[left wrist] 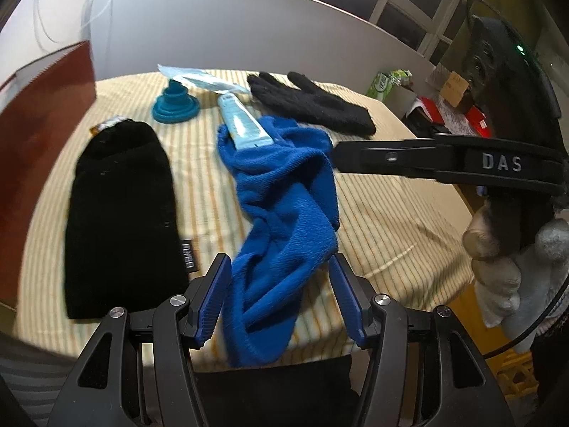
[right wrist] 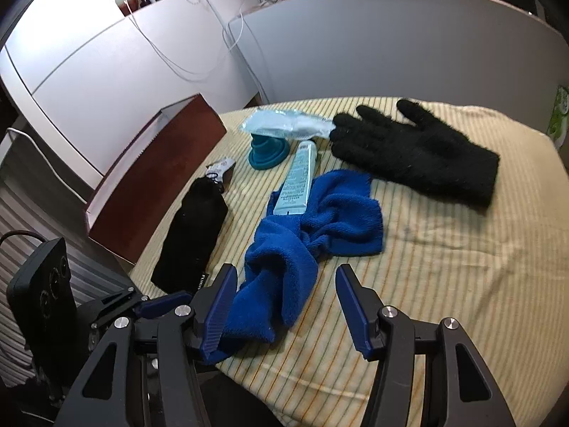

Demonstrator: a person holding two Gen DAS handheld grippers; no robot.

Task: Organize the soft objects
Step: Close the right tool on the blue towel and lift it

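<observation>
One legible marking: the letters "DAS" in pale capitals on the black body of the right gripper (left wrist: 462, 163), seen side-on in the left wrist view. A small dark tag (left wrist: 187, 252) sewn at the lower corner of the black knit hat (left wrist: 121, 206) bears pale lettering, too small to make out. The pale blue tube (left wrist: 242, 121) carries lines of fine print, blurred and unreadable in both views. No other text can be made out.
</observation>
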